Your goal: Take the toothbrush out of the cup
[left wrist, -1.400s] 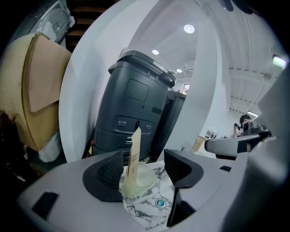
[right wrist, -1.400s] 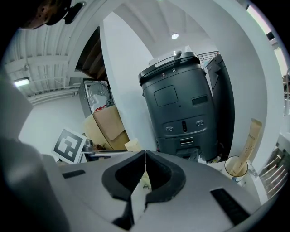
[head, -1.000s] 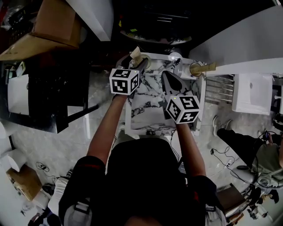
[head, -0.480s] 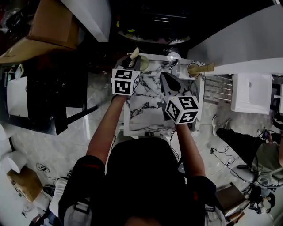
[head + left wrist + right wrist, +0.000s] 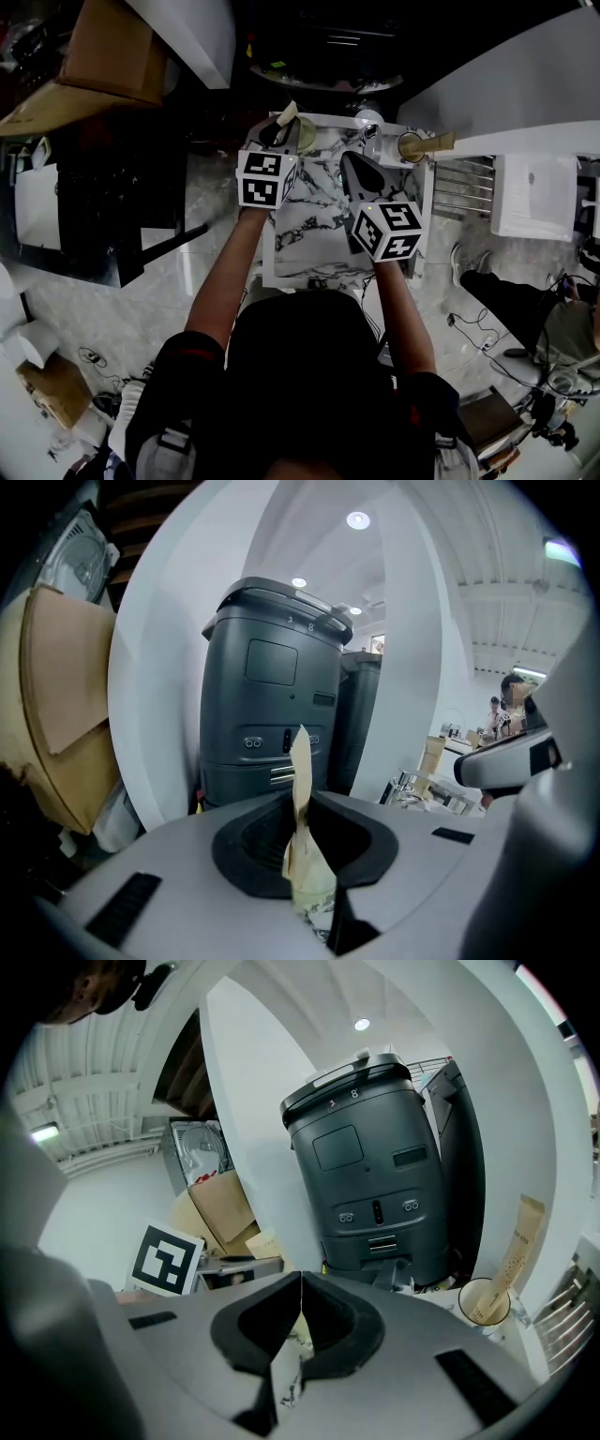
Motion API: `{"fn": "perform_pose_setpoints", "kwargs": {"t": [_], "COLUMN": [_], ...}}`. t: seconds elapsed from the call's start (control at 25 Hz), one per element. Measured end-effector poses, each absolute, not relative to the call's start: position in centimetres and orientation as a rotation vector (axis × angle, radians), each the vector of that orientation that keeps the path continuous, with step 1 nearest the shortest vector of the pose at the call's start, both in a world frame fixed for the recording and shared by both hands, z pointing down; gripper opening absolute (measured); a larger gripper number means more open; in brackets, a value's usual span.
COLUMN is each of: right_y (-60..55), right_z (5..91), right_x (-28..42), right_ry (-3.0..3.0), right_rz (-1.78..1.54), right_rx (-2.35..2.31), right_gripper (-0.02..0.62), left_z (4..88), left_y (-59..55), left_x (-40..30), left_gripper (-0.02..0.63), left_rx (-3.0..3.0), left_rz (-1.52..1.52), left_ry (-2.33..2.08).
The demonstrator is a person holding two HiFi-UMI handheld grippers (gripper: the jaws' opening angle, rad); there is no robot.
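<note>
At the far left corner of the marble table [image 5: 309, 239], the left gripper [image 5: 278, 132] has just been closing its jaws and now pinches the paper-wrapped toothbrush [image 5: 301, 758] standing in the cup [image 5: 305, 136]. To the right, the right gripper [image 5: 360, 172] hovers with its jaws together, empty.

Worktop [image 5: 309, 239] directly before the person. At its far left corner, a cup [image 5: 305, 136] with the toothbrush [image 5: 286, 113] in it. At the far right corner, a second cup [image 5: 412, 147] (a wire rack [image 5: 461, 187] just right). Bins [image 5: 272, 686] behind.
</note>
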State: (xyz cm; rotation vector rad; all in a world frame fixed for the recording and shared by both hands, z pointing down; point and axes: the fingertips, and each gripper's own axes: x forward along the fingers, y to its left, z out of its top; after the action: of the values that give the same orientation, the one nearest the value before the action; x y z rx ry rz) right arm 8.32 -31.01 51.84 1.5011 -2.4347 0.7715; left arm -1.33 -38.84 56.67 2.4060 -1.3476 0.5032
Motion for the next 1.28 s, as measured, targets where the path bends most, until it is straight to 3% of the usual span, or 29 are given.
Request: {"fn": "perform_pose_setpoints", "kwargs": {"t": [1.28], "right_y": [-27.3], "right_z": [46.9], "right_x": [8.1], "right_ry": [-2.467], "right_rz": [0.653], "right_rx": [1.585], "right_gripper": [0.034], "left_z": [45.0], "left_y": [-31.0], "left_x": [-2.1], "left_gripper": [0.060], "left_rx": [2.609], "left_rz": [0.372], "left_ry": [-1.334]}}
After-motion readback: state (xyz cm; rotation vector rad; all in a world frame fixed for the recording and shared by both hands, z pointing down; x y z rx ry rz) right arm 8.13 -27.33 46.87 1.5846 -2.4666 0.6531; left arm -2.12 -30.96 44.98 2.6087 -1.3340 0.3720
